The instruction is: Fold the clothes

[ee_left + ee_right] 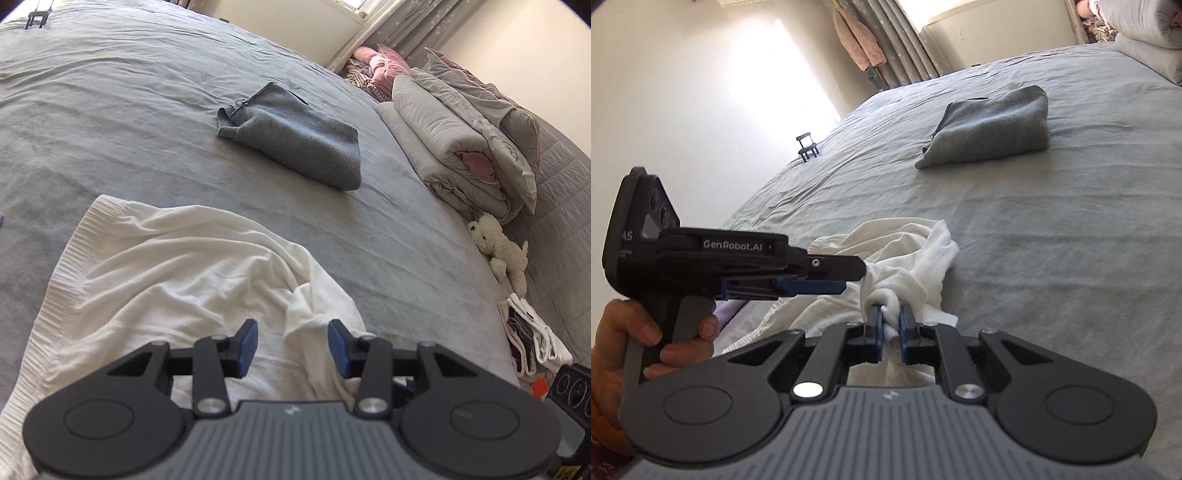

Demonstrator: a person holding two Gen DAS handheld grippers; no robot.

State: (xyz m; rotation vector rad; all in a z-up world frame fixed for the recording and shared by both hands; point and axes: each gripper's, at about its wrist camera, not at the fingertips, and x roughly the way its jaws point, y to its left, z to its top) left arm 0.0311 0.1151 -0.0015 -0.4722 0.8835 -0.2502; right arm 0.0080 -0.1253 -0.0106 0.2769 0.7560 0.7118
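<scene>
Right wrist view, right tongs [890, 325] pinching white garment [905, 266], left tongs [291, 347] spread, bare grey bed [1052, 240] ahead

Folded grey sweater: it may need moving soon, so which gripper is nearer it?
Neither clearly. The grey sweater lies far ahead of both: right gripper clamps the white garment, left gripper hovers open over it.

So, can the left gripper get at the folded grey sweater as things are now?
Probably yes. The left gripper is open and holds nothing, and only bare grey sheet lies between the white garment under it and the grey sweater.
</scene>
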